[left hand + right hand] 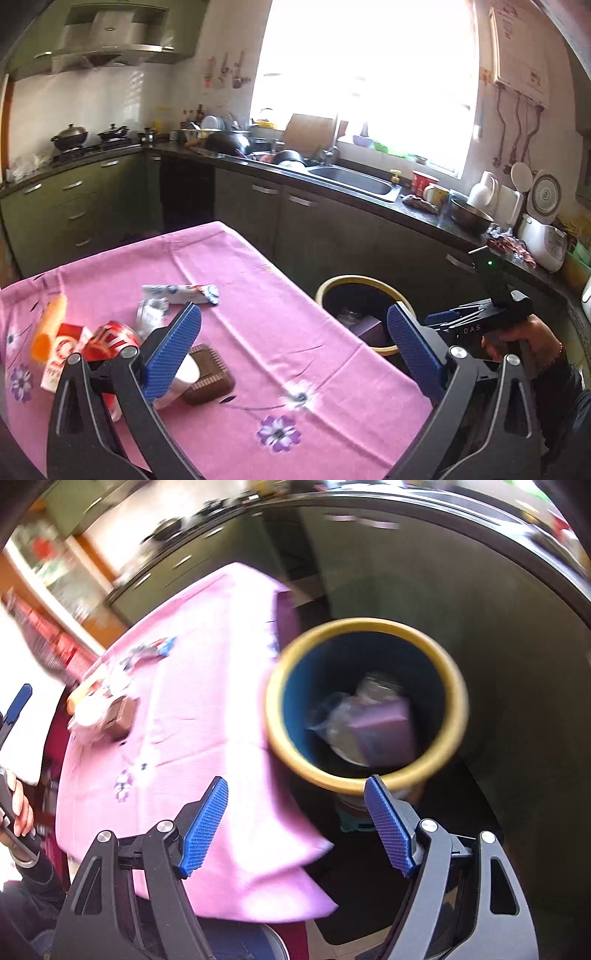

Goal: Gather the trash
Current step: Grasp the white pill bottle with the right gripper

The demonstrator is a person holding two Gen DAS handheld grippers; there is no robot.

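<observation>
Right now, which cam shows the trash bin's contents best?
Right wrist. It looks straight down into the trash bin, showing a purple box and clear plastic wrap, though motion-blurred. Left wrist sees only the bin's far rim and a sliver of the inside, partly hidden by its own fingers.

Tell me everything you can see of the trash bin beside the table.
The trash bin is round, with a thick yellow rim and a dark blue inner wall. It stands upright and open on the floor, close to the edge of the pink tablecloth. Inside lie a purple box and some crumpled clear plastic; the view is blurred, so finer detail is unclear. The right gripper is above it, open and empty. Whether the cloth touches the rim I cannot tell.
</observation>
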